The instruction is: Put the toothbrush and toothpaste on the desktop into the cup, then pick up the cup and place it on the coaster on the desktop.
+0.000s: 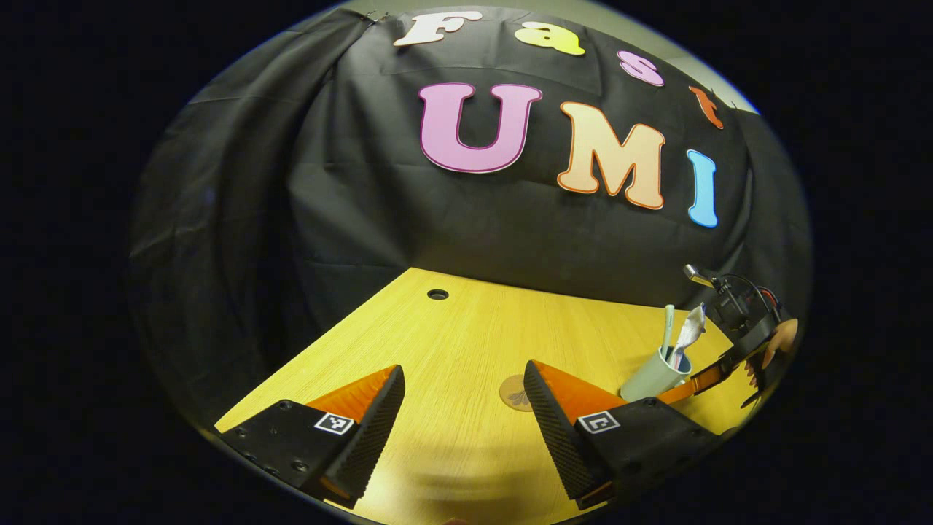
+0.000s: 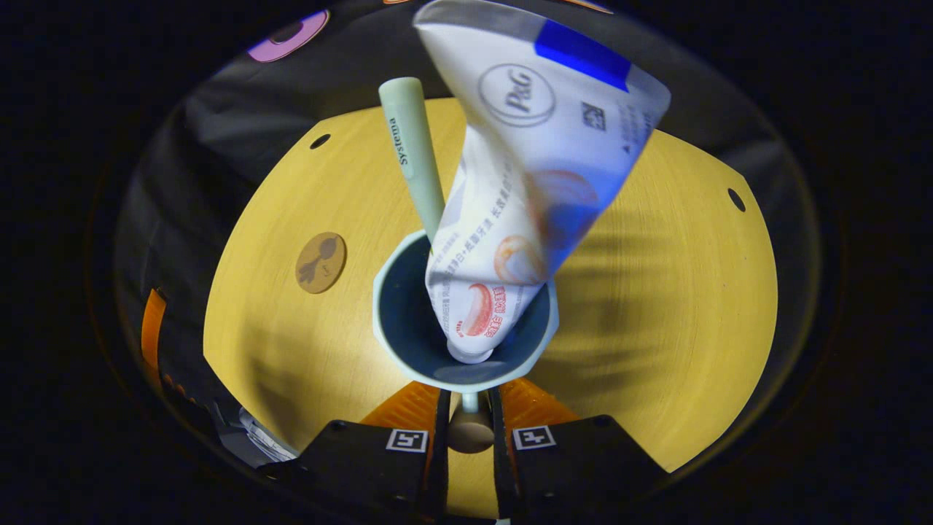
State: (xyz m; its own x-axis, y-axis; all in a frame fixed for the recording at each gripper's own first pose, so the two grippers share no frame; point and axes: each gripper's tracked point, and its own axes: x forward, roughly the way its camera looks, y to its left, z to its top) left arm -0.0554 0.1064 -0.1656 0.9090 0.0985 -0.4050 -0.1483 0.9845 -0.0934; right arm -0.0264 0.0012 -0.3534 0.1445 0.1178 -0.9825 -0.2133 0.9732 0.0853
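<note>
Loading's done: toothbrush (image 2: 412, 146) and toothpaste (image 2: 525, 189) both stand in the cup (image 2: 393, 306). Your right gripper (image 2: 468, 430) is pinched tight on its handle; left gripper (image 1: 463, 423) hangs wide open, empty. Cup isn't on the coaster (image 2: 321, 262) yet, it's just beside it.

In the left gripper view the left gripper (image 1: 463, 408) sits low with its two fingers spread wide apart and nothing between them. Far right in that view, the right gripper (image 1: 718, 373) reaches in, a hand (image 1: 781, 341) behind it. In the right gripper view its fingers (image 2: 437, 437) are drawn close together, pinching a thin handle.
</note>
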